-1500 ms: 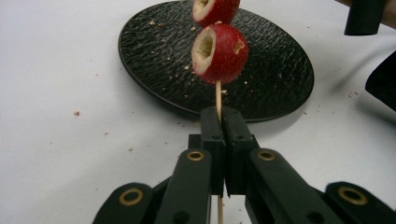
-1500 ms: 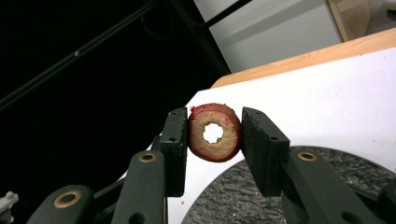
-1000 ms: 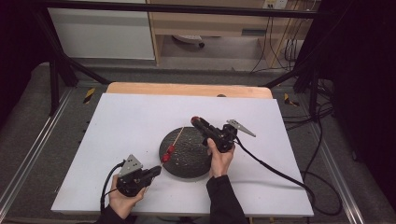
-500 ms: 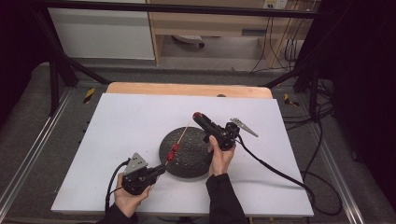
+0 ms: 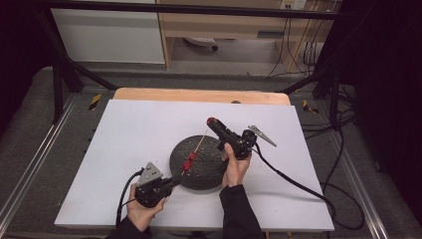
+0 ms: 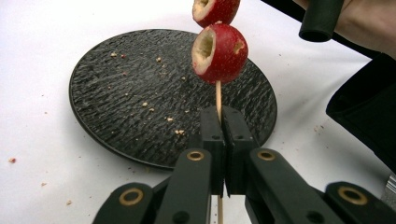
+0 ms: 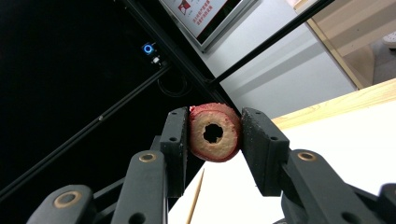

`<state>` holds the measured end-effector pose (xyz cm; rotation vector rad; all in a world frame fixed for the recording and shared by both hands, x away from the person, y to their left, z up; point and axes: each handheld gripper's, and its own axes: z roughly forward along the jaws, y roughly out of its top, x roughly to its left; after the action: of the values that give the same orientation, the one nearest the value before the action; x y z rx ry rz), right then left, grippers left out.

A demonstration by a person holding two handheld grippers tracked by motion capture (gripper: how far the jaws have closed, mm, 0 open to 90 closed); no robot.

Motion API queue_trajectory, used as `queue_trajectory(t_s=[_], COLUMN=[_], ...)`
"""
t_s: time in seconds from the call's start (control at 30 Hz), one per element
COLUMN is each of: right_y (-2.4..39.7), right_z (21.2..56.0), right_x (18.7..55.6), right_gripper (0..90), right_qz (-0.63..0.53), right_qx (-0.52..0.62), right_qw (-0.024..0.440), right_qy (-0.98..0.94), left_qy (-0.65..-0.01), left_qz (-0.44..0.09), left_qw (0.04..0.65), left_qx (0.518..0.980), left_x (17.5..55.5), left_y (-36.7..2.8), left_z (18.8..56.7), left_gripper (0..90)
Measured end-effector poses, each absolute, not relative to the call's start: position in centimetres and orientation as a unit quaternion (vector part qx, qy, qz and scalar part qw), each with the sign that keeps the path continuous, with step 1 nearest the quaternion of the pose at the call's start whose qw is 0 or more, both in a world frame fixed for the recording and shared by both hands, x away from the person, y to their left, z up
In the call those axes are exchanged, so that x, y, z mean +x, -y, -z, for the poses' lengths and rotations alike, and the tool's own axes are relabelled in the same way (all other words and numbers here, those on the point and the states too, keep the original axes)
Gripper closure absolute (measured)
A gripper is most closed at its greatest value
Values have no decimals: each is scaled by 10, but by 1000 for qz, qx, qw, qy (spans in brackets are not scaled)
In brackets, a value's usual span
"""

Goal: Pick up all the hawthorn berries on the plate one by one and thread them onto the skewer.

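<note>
White sheeting covers the bench (image 5: 124, 144), with a wooden edge along its far side and dark floor and black frame bars around it. At the near left, the person's left hand (image 5: 142, 211) holds the left gripper (image 5: 171, 181) low and nearly level, aimed right and away toward the plate. Its fingers (image 6: 212, 135) are pressed together on a thin wooden skewer (image 6: 218, 95), which slants up over a round, black, rough-textured plate (image 5: 196, 174) sprinkled with pale crumbs. Two red, cored fruits (image 6: 219, 52) sit threaded on the skewer above the plate, their pale flesh showing at the hollowed ends. Right of the plate, the right hand (image 5: 234, 167) lifts the right gripper (image 5: 211, 121) higher, tilted up and pointing to the far left. Its fingers (image 7: 261, 144) clamp a third fruit (image 7: 215, 132) from both sides: red skin, cream-coloured flesh, a dark bored hole through its middle. The skewer's free tip lies just below this fruit, apart from it.
</note>
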<state>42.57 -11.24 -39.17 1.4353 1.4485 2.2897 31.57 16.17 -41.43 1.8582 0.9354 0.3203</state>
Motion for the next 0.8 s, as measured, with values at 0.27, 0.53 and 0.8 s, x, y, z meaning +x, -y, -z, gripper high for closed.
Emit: queue_trajectory(t_s=[0.27,0.53,0.8], right_y=[111,111,110], right_z=[393,393,393], right_x=[424,424,423], right_gripper=[630,630,630], right_qz=[-750,-751,-751], right_qx=[466,465,465], right_qw=[33,30,28], right_qy=[-468,-469,-469], left_qy=[-386,-387,-391], left_qz=[-132,-130,-128], left_qw=[496,498,501], left_qx=[766,765,761], left_x=[317,318,320], left_y=[-160,-158,-154], left_z=[413,413,411], left_gripper=[884,884,883])
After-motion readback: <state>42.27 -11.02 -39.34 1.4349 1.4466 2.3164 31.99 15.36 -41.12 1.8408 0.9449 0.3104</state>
